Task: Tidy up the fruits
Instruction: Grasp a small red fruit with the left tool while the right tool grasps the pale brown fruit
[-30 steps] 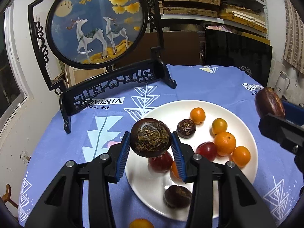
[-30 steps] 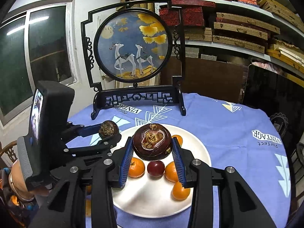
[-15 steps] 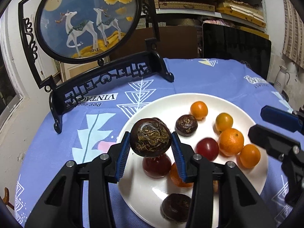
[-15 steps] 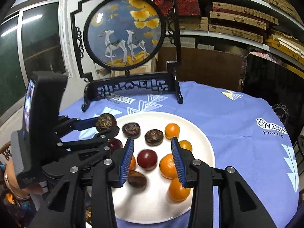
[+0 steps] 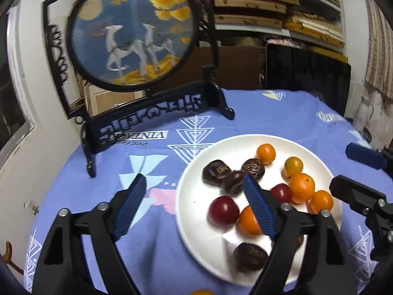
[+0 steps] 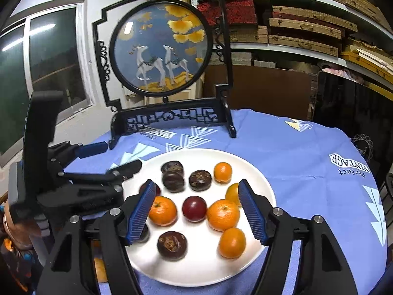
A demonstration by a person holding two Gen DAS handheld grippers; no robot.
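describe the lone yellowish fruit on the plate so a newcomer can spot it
On the blue tablecloth sits a white plate of fruit. Toward its far right edge, the yellowish fruit is paler than the oranges beside it.

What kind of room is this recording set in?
Probably a storeroom or craft workshop, not a kitchen: shelves stacked with flat boxes, a decorative deer screen on the clothed round table, beside a window.

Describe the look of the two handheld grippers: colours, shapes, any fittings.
Both the left gripper and the right gripper are matte black plastic, each with two angular fingers carrying ribbed blue pads and round silver pivot bolts. No cables or markings show.
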